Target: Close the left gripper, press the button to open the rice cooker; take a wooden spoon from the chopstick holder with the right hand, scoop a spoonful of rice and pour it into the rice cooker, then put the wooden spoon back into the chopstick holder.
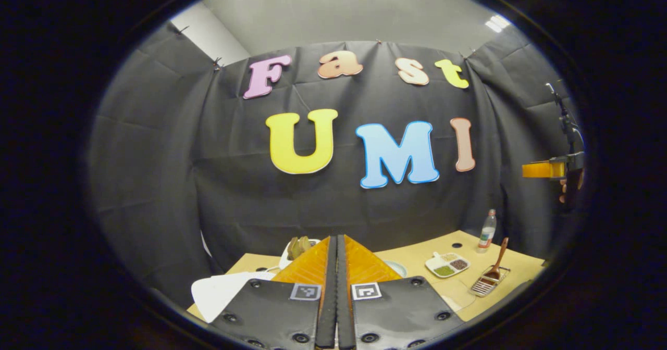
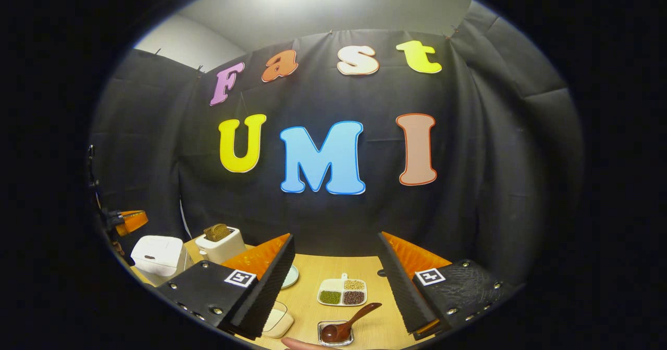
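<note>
While the light wooden table (image 2: 333,272) carried everything, the white boxy rice cooker (image 2: 156,256) sat at its left end, lid down. Just right of the cooker stood a cream toaster (image 2: 221,245) holding brown bread. Farther right lay a white four-compartment dish of beans (image 2: 342,291). Nearest, a dark wooden spoon (image 2: 346,324) rested in a small clear holder (image 2: 336,334). No legible labels showed. Left gripper (image 1: 336,251) was pressed together; right gripper (image 2: 336,282) spread wide.
</note>
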A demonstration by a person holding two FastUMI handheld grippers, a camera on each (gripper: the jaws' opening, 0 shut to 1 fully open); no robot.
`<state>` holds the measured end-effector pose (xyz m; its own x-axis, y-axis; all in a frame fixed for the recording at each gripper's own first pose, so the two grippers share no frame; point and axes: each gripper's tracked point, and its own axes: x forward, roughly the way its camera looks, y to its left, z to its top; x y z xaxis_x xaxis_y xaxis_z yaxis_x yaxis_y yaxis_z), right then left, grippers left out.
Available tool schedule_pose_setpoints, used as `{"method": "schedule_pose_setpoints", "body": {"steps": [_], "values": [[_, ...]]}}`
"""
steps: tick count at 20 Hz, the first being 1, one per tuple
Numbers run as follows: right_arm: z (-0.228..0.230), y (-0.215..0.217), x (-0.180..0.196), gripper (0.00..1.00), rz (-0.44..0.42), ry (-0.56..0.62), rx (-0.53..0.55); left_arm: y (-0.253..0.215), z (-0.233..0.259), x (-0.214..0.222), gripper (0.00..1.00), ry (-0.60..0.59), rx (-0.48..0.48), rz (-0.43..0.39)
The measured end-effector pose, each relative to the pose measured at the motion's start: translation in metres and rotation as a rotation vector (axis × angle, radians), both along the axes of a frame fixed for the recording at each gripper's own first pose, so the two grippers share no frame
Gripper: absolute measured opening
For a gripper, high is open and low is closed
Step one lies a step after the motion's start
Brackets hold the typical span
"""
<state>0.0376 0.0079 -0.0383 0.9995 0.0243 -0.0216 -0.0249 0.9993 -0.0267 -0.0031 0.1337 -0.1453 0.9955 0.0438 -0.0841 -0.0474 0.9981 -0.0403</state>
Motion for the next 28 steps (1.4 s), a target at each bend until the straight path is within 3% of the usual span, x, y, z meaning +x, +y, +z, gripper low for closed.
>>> {"method": "schedule_pose_setpoints", "body": {"steps": [4,13,20,23,26,28], "values": [[-0.009,-0.003,0.005,0.96,0.004,0.015,0.025,0.027,-0.048,-0.020,0.11,0.060,-0.030,0.039],[-0.018,-0.011,0.007,0.96,-0.004,0.043,0.033,0.064,-0.121,-0.040,0.07,0.147,-0.091,0.119],[-0.024,-0.007,0.007,0.96,0.010,0.059,0.034,0.074,-0.175,-0.051,0.07,0.262,-0.169,0.130],[-0.026,-0.006,0.007,0.96,0.014,0.066,0.039,0.076,-0.167,-0.049,0.08,0.229,-0.252,0.139],[-0.027,-0.008,0.005,0.96,0.010,0.064,0.038,0.085,-0.138,-0.042,0.05,0.163,-0.223,0.176],[-0.028,-0.010,0.004,0.96,0.004,0.067,0.035,0.085,-0.087,-0.046,0.33,0.055,-0.117,0.196]]}}
